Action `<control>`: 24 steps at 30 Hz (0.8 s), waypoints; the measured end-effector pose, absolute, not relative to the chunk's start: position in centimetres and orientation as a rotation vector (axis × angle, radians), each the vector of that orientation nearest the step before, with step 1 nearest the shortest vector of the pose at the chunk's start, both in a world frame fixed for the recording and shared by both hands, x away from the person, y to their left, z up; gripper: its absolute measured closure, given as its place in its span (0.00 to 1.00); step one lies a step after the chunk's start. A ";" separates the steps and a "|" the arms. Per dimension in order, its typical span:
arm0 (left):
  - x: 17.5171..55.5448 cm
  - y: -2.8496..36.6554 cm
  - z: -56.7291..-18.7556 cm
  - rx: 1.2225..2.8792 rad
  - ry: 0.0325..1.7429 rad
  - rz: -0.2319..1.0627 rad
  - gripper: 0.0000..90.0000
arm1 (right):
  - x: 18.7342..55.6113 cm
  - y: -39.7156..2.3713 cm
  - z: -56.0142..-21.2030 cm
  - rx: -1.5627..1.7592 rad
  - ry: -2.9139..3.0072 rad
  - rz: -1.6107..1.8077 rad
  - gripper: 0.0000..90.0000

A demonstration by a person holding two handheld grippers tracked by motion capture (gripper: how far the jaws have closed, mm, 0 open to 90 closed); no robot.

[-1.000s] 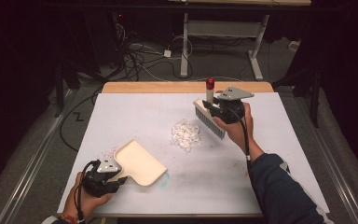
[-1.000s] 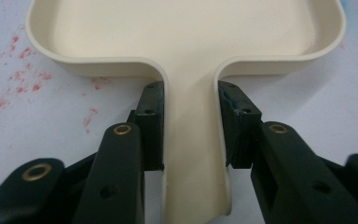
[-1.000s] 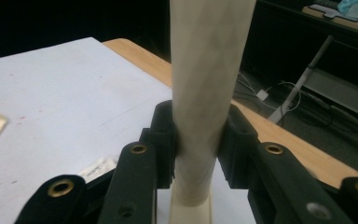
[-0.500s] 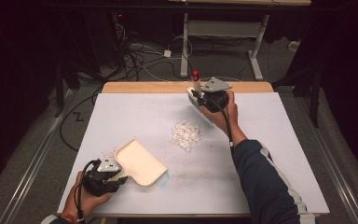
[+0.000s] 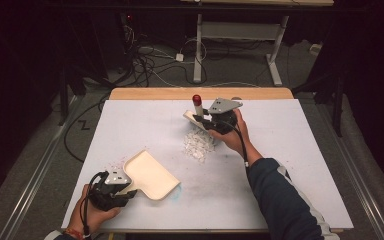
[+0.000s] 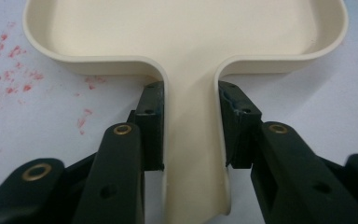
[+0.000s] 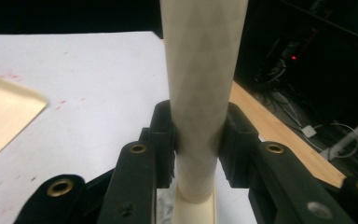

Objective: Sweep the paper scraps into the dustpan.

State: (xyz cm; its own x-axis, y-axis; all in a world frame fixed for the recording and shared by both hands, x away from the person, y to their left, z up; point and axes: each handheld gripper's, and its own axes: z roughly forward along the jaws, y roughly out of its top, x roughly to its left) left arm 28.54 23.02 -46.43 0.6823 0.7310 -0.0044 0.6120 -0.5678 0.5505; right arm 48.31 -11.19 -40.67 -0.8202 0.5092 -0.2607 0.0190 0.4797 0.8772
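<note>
A cream dustpan (image 5: 152, 176) lies flat on the white table near its front left. My left gripper (image 5: 128, 189) is shut on its handle. In the left gripper view both pads clamp the handle of the dustpan (image 6: 186, 32), with my left gripper (image 6: 191, 126) low over the sheet. My right gripper (image 5: 204, 119) is shut on a cream brush with a red-capped handle (image 5: 197, 100), held just behind a pile of white scraps (image 5: 197, 146). In the right gripper view the brush handle (image 7: 200, 65) rises between the pads of my right gripper (image 7: 199, 135).
The white sheet (image 5: 300, 150) covers the table, and a wooden strip (image 5: 155, 93) shows along the far edge. Red specks (image 6: 18, 86) dot the sheet beside the dustpan. Past the table's far edge are cables and desk legs on a dark floor.
My right hand has carried the brush left and down, from the right of the pile to its far edge. The left hand and dustpan have stayed put.
</note>
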 end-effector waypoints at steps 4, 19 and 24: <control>28.6 23.0 -46.4 2.374 1.036 0.299 0.70 | 47.4 -11.8 -40.7 0.383 2.267 1.336 0.78; 28.5 22.6 -46.5 2.397 1.026 0.294 0.70 | 45.9 -12.8 -40.3 0.328 2.248 1.365 0.79; 28.5 22.6 -46.5 2.399 1.024 0.297 0.70 | 45.7 -13.2 -40.0 0.342 2.212 1.359 0.79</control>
State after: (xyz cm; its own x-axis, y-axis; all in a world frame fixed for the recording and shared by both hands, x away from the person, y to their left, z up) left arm 28.52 22.61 -46.45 0.6917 0.7222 0.0007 0.6107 -0.5854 0.5333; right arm 45.72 -13.21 -40.00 -0.8345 0.4650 -0.2956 -0.0536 0.4655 0.8834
